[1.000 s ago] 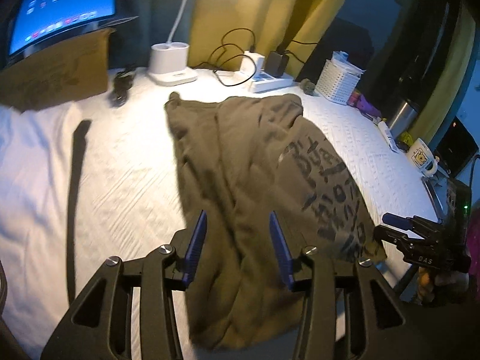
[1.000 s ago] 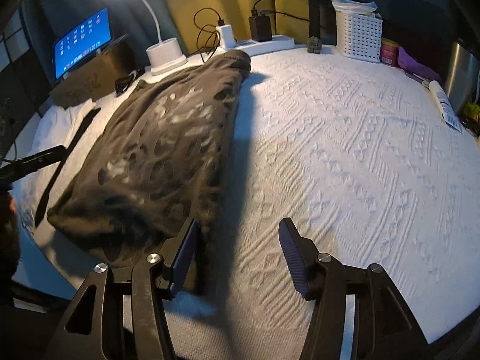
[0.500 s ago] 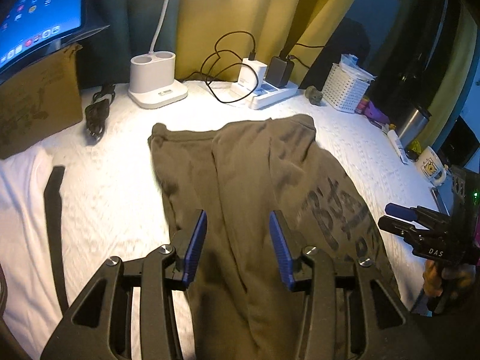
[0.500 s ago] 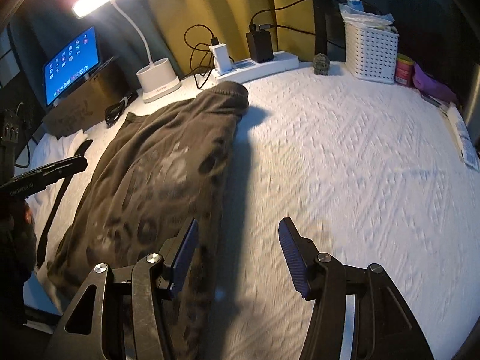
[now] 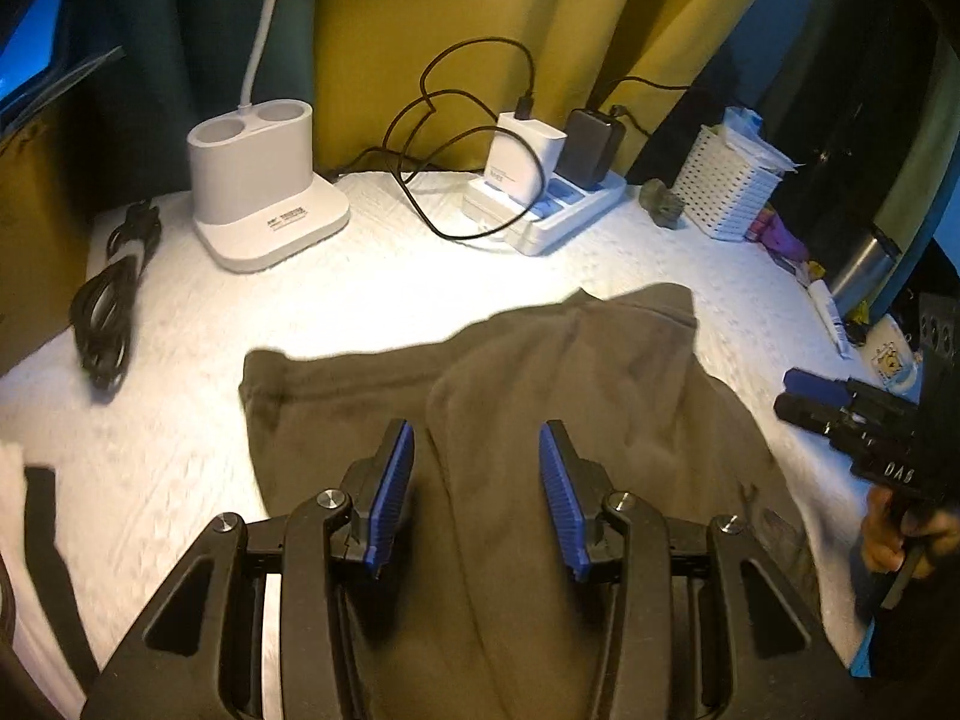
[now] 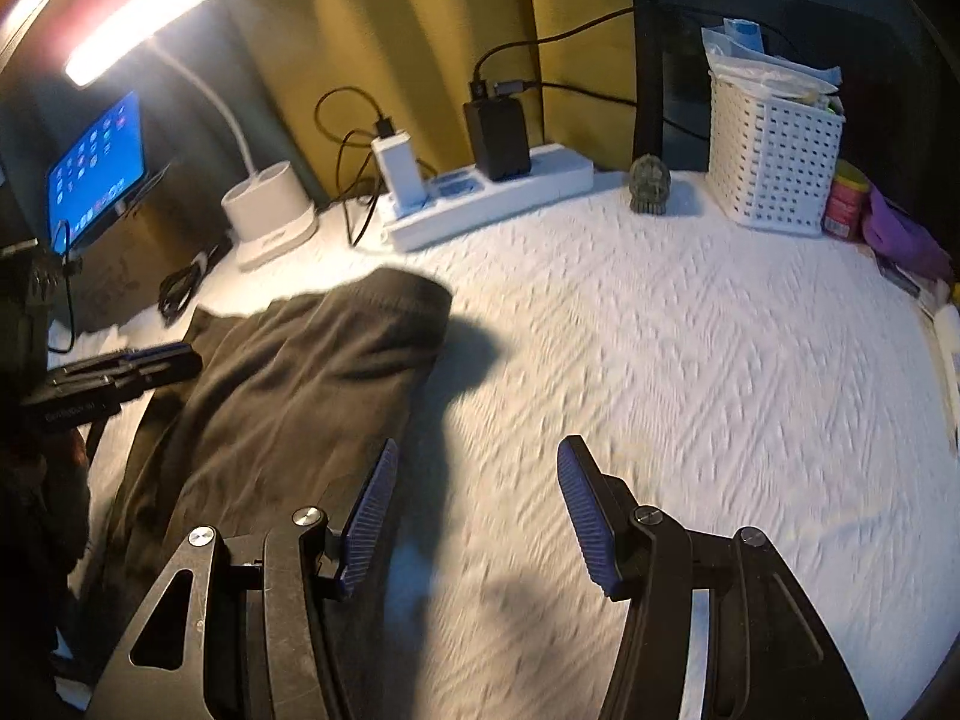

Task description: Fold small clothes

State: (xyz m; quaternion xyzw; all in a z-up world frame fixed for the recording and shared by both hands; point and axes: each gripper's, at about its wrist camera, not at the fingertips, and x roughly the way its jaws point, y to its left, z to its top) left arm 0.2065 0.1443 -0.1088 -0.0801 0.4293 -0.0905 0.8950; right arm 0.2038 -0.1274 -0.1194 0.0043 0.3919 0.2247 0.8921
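Observation:
An olive-brown garment [image 5: 540, 420] lies lengthwise on the white textured cover, folded over itself; it also shows at the left of the right wrist view [image 6: 288, 396]. My left gripper [image 5: 477, 480] is open and empty, hovering over the garment's middle. My right gripper [image 6: 477, 516] is open and empty, over the bare cover just right of the garment's edge. Each gripper also shows in the other's view: the right one at the right edge [image 5: 840, 408], the left one at the left edge [image 6: 120, 372].
Along the back stand a white lamp base [image 5: 264, 180], a power strip with chargers [image 5: 546, 198], a coiled black cable [image 5: 108, 300], a small figurine [image 6: 651, 183] and a white basket [image 6: 774, 162]. A tablet [image 6: 96, 168] glows at the far left. A metal flask [image 5: 864, 264] stands right.
Both grippers have moved forward along the garment toward its far end; the views now look lower and closer to the back of the table. Both stay open.

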